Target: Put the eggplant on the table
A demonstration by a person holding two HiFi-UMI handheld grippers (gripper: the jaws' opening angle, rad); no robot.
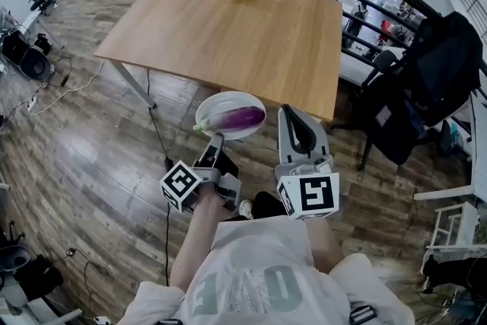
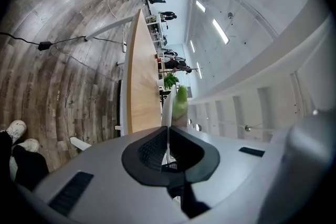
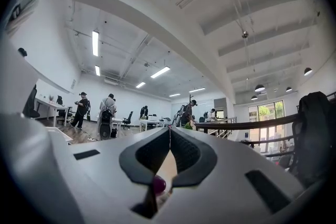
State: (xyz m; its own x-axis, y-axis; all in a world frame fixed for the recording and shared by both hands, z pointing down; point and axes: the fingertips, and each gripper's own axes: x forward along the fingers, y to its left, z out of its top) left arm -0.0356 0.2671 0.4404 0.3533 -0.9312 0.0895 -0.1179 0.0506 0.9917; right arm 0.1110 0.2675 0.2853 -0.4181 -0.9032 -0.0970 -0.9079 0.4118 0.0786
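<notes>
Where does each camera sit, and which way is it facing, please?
Head view: on the person's head, steeply down at the table, plate and eggplant; forearms and shirt show.
Left gripper view: on the left gripper, rolled sideways, along the table's edge; shoes show.
Right gripper view: on the right gripper, level toward distant people.
All three share the eggplant.

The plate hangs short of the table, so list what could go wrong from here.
1. The left gripper clamps the plate by one rim only; a tilt could roll the loose eggplant onto the floor.
2. The plate is close to the table edge and might knock it.
3. The right gripper is shut and empty beside the plate, so nothing backs up the grip.
</notes>
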